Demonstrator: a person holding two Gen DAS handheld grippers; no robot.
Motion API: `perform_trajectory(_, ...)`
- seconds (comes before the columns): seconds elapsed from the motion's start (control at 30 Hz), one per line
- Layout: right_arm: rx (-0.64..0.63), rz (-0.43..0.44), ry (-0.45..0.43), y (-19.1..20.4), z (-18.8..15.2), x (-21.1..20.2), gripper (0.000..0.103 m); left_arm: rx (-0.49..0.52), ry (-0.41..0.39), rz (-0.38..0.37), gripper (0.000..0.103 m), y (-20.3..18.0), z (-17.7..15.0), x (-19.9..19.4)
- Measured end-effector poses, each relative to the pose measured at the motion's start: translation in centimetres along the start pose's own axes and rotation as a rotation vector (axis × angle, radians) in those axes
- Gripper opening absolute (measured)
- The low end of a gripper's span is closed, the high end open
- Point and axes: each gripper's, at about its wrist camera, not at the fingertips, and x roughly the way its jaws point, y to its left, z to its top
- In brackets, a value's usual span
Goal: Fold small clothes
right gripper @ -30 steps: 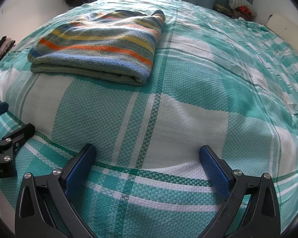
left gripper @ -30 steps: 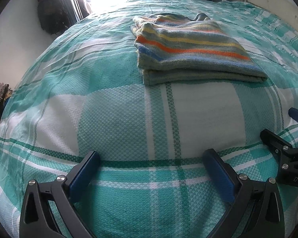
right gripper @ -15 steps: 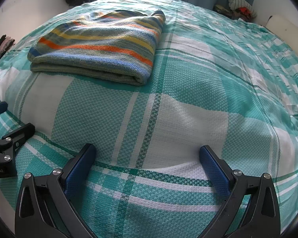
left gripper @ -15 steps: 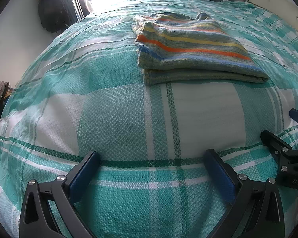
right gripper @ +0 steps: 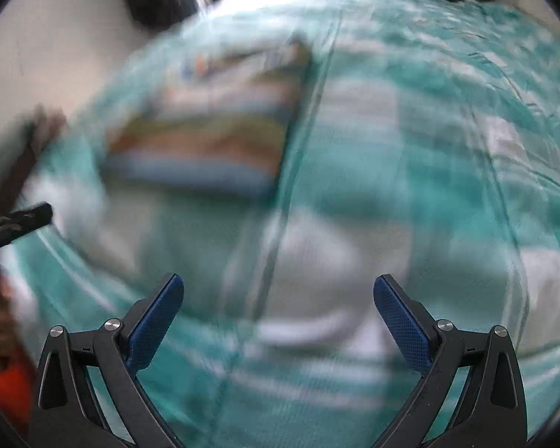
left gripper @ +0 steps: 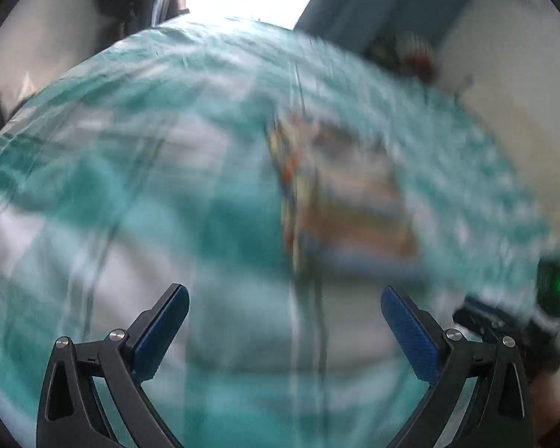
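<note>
Left wrist view: heavily motion-blurred. One left gripper [left gripper: 283, 321], jaws spread wide, nothing between them, at bottom centre. One striped garment [left gripper: 347, 201], right of centre, lying on one bed [left gripper: 130, 171] with a teal-and-white plaid cover. Its outline reads as a compact rectangle with layered edges, so by judgement it is folded. One other gripper [left gripper: 504, 321] enters at the right edge.

Right wrist view: equally blurred. One right gripper [right gripper: 278, 317], jaws likewise wide and empty, at bottom centre. The same striped garment [right gripper: 209, 130] sits upper left of centre, well apart from the fingertips. The left gripper's tip [right gripper: 22, 220] shows at the left edge.

Progress, as judged: one garment done; no unfolded clothes visible on the bed. Clothing heaped in the far background is too blurred to count.
</note>
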Motion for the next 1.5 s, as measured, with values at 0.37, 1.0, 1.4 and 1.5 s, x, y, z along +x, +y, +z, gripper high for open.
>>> perform_trajectory(0.37,0.315,0.325,0.093,-3.3,10.8,13.8,0.075,0.025,0.221,0.005,0.08,-1.8,7.7,14.2)
perform_trajectory(1.0,-0.075,0.07,-0.085,4.5,13.3,2.6,0.07,0.219,0.056,0.066,0.059,-10.4,9.5,6.4)
perform_trajectory(1.4,-0.016,-0.217,-0.07,2.2,1.1,-5.9,0.102,0.315,-0.015,0.436,0.093,-10.0,-2.9,-2.0)
perform_trajectory(1.5,-0.001,-0.206,-0.105,3.5,-0.8,-8.8,0.102,0.301,0.005,0.506,0.093,-11.1,-4.6,-4.5)
